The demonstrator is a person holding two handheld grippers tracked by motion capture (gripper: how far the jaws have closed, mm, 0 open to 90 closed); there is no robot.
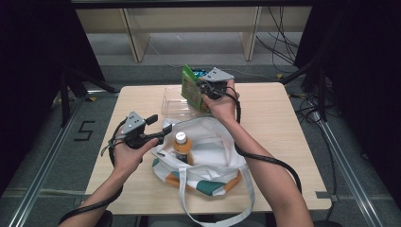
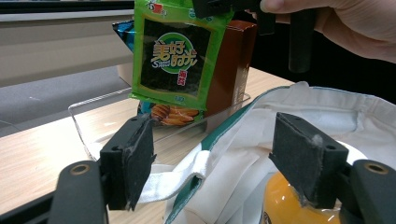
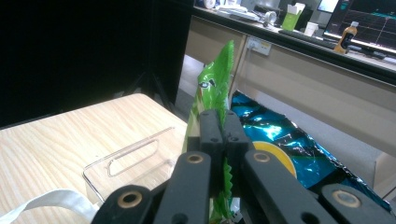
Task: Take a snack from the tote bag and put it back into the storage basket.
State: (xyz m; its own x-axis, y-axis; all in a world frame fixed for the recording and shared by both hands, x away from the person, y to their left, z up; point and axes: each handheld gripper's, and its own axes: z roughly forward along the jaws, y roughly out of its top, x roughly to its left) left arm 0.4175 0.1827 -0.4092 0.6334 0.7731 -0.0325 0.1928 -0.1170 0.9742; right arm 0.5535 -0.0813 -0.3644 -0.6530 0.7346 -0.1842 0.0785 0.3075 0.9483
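My right gripper (image 1: 201, 86) is shut on the top edge of a green seaweed snack packet (image 1: 190, 86), holding it lifted above the clear plastic tray (image 1: 173, 105). Seen edge-on in the right gripper view, the green packet (image 3: 214, 88) is pinched between the jaws of my right gripper (image 3: 223, 122). From the left gripper view, the packet (image 2: 180, 53) hangs in front of a brown box (image 2: 232, 65). My left gripper (image 1: 159, 127) stands open at the rim of the white tote bag (image 1: 213, 151); nothing sits between its pads (image 2: 135, 156). An orange-drink bottle (image 1: 181, 146) stands inside the bag.
The clear tray (image 2: 91, 123) also holds a blue snack bag (image 3: 280, 135) and a biscuit pack (image 2: 168, 113). The bag's straps (image 1: 213, 208) hang over the table's near edge. Bare wooden table (image 1: 279, 123) lies to the right and left of the bag.
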